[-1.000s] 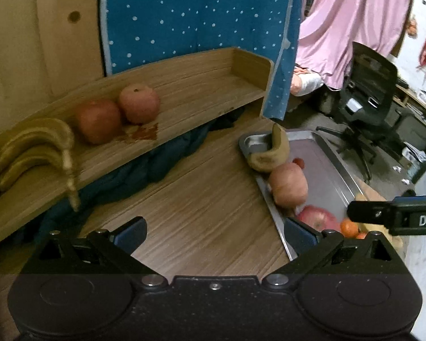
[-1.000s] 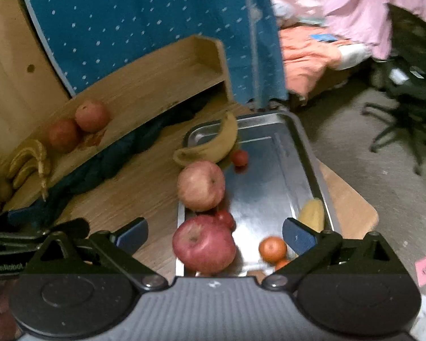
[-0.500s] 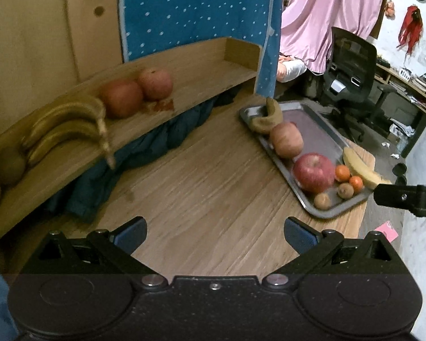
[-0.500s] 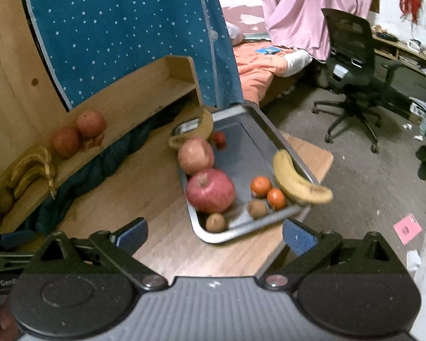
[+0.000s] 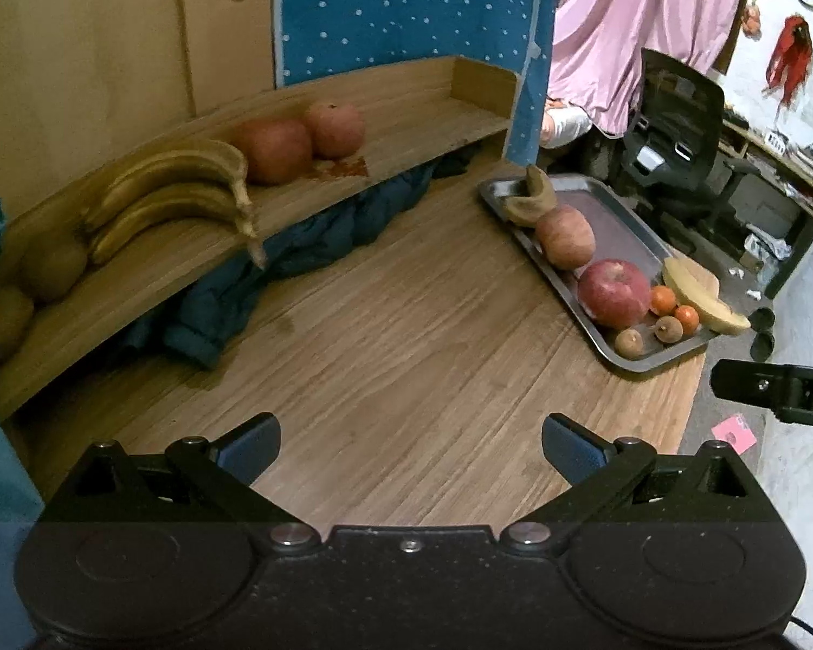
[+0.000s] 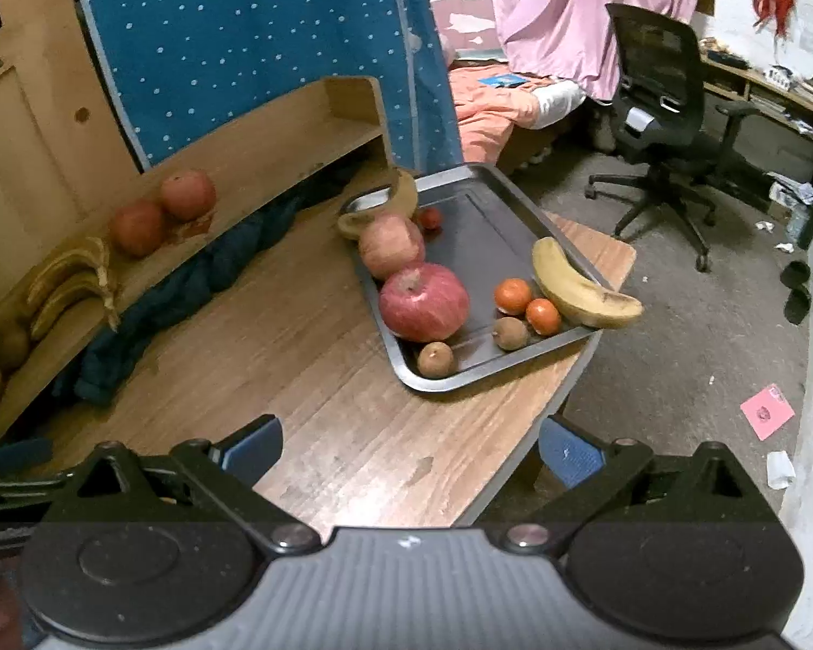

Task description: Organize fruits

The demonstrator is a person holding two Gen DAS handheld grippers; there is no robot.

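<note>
A metal tray (image 6: 477, 206) (image 5: 607, 206) sits at the table's right end. It holds two apples (image 6: 424, 300) (image 5: 614, 293), a yellow banana (image 6: 577, 287) (image 5: 702, 295) overhanging its rim, a browned banana (image 6: 401, 197), two small oranges (image 6: 513, 295) and brown kiwis (image 6: 435, 358). On the wooden shelf (image 5: 406, 108) lie a bunch of bananas (image 5: 173, 189), two apples (image 5: 273, 149) and kiwis (image 5: 54, 271). My left gripper (image 5: 409, 441) hangs open over the bare table. Open too, my right gripper (image 6: 409, 444) hovers at the table's near edge, well short of the tray.
A dark blue jacket (image 5: 298, 249) is stuffed under the shelf. A black office chair (image 6: 661, 103) stands on the floor to the right, with slippers (image 6: 797, 290) and a pink paper (image 6: 767, 411) nearby. A blue dotted cloth (image 6: 255, 27) hangs behind the shelf.
Both grippers have pulled back and up from the tray and shelf, so the whole table and tray now show. Both stay open and hold nothing.
</note>
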